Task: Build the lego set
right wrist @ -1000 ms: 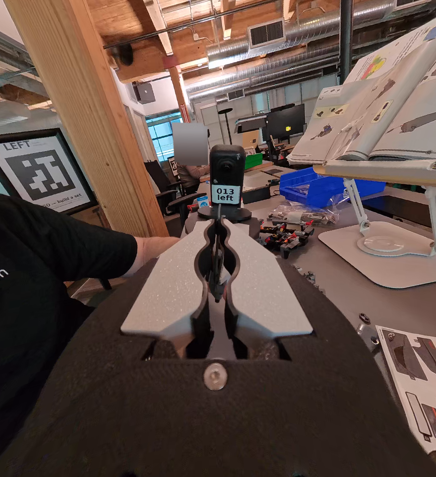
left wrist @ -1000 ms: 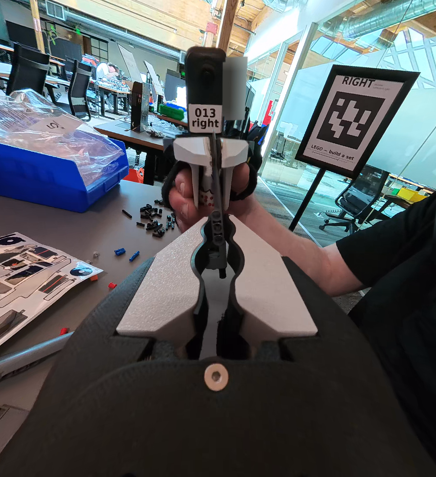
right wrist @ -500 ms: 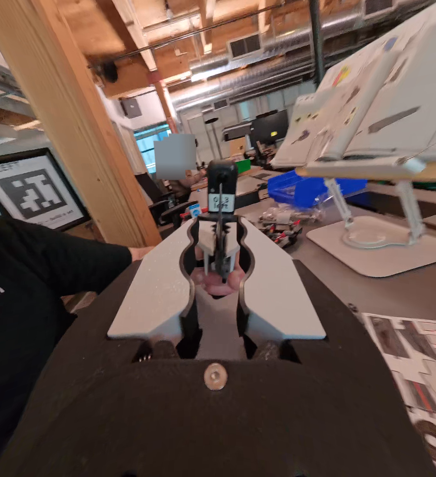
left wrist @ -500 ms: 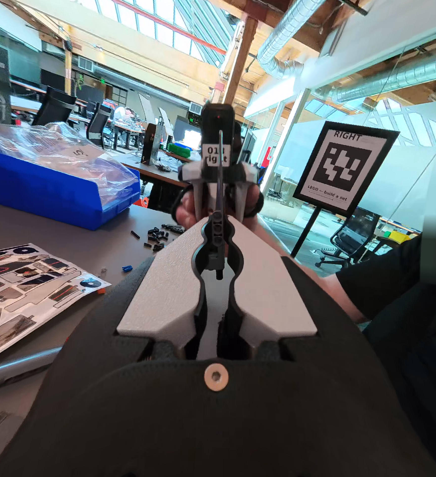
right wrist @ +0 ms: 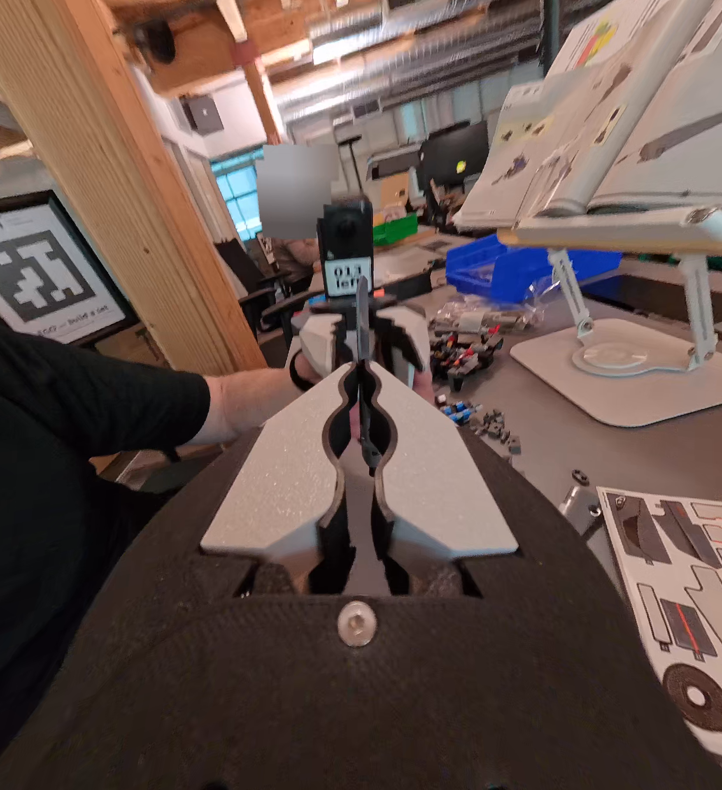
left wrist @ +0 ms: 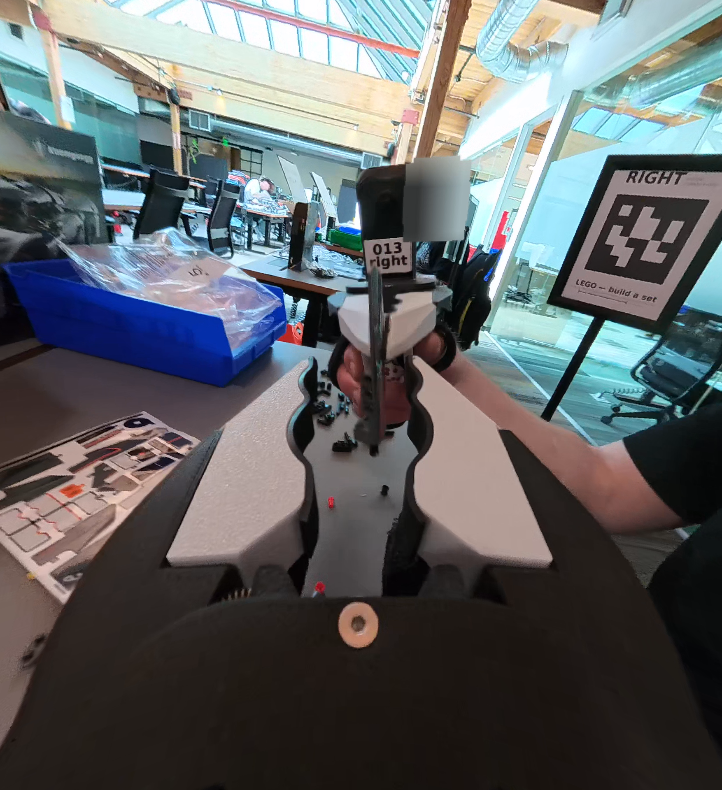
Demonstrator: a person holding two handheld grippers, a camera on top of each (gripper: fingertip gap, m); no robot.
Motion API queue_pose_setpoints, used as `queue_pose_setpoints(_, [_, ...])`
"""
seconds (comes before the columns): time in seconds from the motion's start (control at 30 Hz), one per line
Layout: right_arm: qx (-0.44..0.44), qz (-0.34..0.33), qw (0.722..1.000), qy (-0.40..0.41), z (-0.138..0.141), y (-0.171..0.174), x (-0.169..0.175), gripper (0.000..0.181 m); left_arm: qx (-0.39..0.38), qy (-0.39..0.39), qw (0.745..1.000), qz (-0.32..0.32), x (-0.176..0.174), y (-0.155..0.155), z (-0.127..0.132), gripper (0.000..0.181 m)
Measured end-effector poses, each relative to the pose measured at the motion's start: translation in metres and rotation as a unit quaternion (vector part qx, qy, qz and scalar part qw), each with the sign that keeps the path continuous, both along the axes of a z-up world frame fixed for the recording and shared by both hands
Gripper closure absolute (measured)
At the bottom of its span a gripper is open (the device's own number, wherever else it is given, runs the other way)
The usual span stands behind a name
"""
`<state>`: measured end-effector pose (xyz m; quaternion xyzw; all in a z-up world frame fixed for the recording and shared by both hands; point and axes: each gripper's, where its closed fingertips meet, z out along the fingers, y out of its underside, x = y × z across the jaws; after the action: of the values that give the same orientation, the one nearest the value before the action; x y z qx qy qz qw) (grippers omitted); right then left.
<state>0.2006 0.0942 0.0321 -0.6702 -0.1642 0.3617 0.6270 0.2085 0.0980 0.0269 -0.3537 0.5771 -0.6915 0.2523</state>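
Above the grey table (left wrist: 94, 397), our right gripper (right wrist: 361, 372) pinches a dark lego beam (right wrist: 363, 337); our left gripper (left wrist: 359, 384) gapes empty. Part-built model (right wrist: 464, 352) at two o'clock, probably early; loose pins (left wrist: 329, 410) remain.

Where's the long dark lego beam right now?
The dark lego beam is clamped upright in the right gripper, raised above the grey table. In the left wrist view it stands just beyond the open left gripper.
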Motion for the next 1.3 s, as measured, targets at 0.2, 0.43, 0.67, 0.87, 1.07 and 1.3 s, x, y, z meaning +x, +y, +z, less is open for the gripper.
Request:
queue_pose_setpoints(0.2, [-0.064,0.062,0.995,-0.051,-0.015,-0.004,-0.012,0.181,0.038,-0.002,0.999,-0.008,-0.003,-0.008,-0.001,0.165])
queue_pose_setpoints(0.43, [-0.061,0.083,0.995,-0.015,-0.011,-0.002,-0.011,0.181,0.037,-0.001,0.999,-0.035,-0.007,-0.011,-0.003,0.18])
queue_pose_setpoints(0.67, [-0.015,0.094,0.993,0.072,0.005,-0.005,0.001,0.181,-0.012,0.003,0.999,-0.048,-0.009,-0.001,0.002,0.181])
queue_pose_setpoints(0.87, [-0.026,0.094,0.993,0.063,-0.004,-0.004,-0.002,0.181,-0.01,-0.019,0.999,-0.03,-0.007,-0.004,0.008,0.167])
queue_pose_setpoints(1.07, [-0.033,0.099,0.993,0.053,-0.006,-0.001,-0.006,0.181,-0.004,-0.01,0.999,-0.036,-0.006,-0.007,0.003,0.181])
queue_pose_setpoints(1.3, [-0.064,0.1,0.993,0.005,-0.017,-0.001,-0.01,0.181,0.003,-0.02,0.999,-0.026,-0.007,-0.005,0.007,0.173])
